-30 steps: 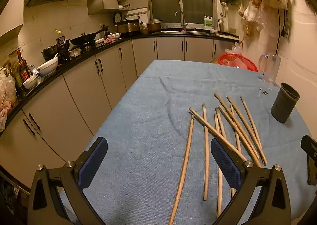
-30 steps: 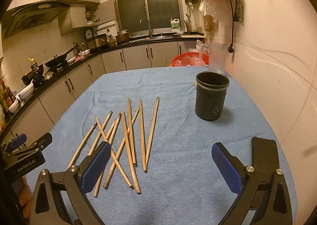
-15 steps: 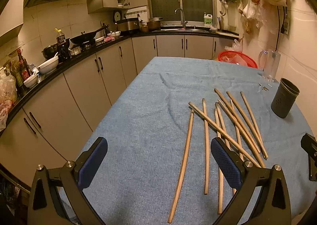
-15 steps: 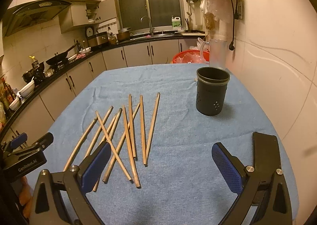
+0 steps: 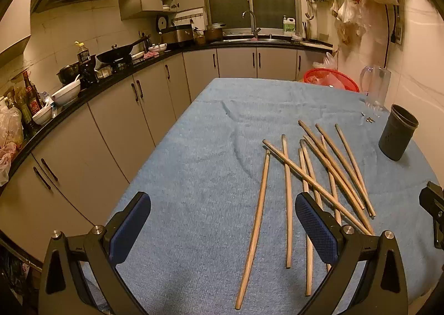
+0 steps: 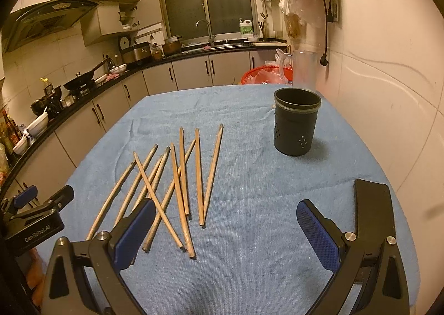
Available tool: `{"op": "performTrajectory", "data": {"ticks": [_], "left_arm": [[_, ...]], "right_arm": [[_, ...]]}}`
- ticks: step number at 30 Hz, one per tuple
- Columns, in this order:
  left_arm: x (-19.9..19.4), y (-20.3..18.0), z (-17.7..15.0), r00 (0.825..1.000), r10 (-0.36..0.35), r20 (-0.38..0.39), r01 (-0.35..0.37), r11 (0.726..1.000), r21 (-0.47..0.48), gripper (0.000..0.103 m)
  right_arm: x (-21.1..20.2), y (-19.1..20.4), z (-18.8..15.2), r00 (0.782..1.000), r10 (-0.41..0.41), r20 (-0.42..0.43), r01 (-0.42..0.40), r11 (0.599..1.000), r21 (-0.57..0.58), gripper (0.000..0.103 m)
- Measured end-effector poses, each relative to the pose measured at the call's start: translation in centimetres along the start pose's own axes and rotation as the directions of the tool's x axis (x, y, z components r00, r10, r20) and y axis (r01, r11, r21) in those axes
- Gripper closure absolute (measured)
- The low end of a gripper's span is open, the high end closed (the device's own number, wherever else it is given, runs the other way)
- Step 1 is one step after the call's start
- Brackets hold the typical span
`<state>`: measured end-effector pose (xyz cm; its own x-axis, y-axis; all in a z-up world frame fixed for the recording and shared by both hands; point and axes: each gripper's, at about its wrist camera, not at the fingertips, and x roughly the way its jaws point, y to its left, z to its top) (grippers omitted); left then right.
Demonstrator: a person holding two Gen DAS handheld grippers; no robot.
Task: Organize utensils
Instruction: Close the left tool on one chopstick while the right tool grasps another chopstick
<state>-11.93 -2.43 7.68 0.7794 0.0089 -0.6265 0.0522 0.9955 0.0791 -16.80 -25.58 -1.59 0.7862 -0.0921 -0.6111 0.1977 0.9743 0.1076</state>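
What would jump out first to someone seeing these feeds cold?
The scatter of wooden chopsticks, several crossing one another, flat on the blue cloth at table centre. To their right, nearer the wall, stands the dark holder cup, upright with nothing showing inside. In the foreground, the left gripper and right gripper are both open and holding nothing.

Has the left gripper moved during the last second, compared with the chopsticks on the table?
Yes. The left gripper has drawn back slightly: in its view the chopsticks and the dark cup sit higher and farther away.
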Motion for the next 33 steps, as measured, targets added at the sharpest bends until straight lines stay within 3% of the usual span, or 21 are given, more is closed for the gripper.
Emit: {"op": "performTrajectory", "data": {"ticks": [9, 12, 18, 21, 22, 24, 27, 30, 31, 32, 33], "left_arm": [[1.2, 0.2, -0.1, 1.000, -0.002, -0.028, 0.002, 1.000, 0.001, 0.000], [1.9, 0.9, 0.2, 0.998, -0.024, -0.054, 0.024, 1.000, -0.010, 0.000], [3.6, 2.6, 1.4, 0.989, -0.089, -0.118, 0.085, 0.996, -0.032, 0.000], [4.5, 3.1, 2.2, 0.979, -0.136, -0.151, 0.130, 0.990, -0.045, 0.000], [4.9, 3.2, 2.5, 0.974, -0.156, -0.165, 0.149, 0.987, -0.052, 0.000], [5.7, 3.4, 3.1, 0.960, -0.198, -0.195, 0.187, 0.979, -0.077, 0.002], [7.4, 3.8, 4.1, 0.926, -0.280, -0.254, 0.251, 0.958, -0.138, 0.013], [9.4, 3.7, 5.2, 0.886, -0.344, -0.312, 0.299, 0.936, -0.184, 0.028], [9.8, 3.4, 5.4, 0.876, -0.355, -0.326, 0.308, 0.933, -0.186, 0.040], [10.4, 3.0, 5.7, 0.865, -0.368, -0.341, 0.320, 0.928, -0.190, 0.047], [11.0, 2.5, 6.0, 0.854, -0.382, -0.354, 0.335, 0.923, -0.189, 0.047]], "right_arm": [[0.9, 1.0, 0.5, 0.999, 0.022, -0.027, -0.023, 0.998, -0.057, 0.001], [1.6, 1.0, 1.8, 0.997, 0.063, -0.050, -0.066, 0.996, -0.065, 0.001], [3.4, 0.5, 6.1, 0.981, 0.161, -0.105, -0.167, 0.985, -0.053, 0.001], [5.3, 0.2, 8.4, 0.958, 0.229, -0.171, -0.233, 0.972, -0.008, 0.006], [6.3, 0.3, 9.1, 0.948, 0.249, -0.198, -0.253, 0.967, 0.006, 0.007], [7.9, 0.5, 10.2, 0.935, 0.258, -0.243, -0.259, 0.965, 0.029, 0.024], [10.9, 0.9, 11.6, 0.910, 0.273, -0.312, -0.269, 0.961, 0.057, 0.034], [13.8, 0.7, 12.7, 0.895, 0.255, -0.367, -0.239, 0.967, 0.090, 0.037], [14.8, 0.9, 13.0, 0.889, 0.250, -0.384, -0.234, 0.968, 0.087, 0.041], [15.7, 0.9, 13.2, 0.884, 0.239, -0.402, -0.226, 0.971, 0.079, 0.053], [16.6, 0.9, 13.4, 0.876, 0.231, -0.423, -0.217, 0.973, 0.082, 0.057]]}}
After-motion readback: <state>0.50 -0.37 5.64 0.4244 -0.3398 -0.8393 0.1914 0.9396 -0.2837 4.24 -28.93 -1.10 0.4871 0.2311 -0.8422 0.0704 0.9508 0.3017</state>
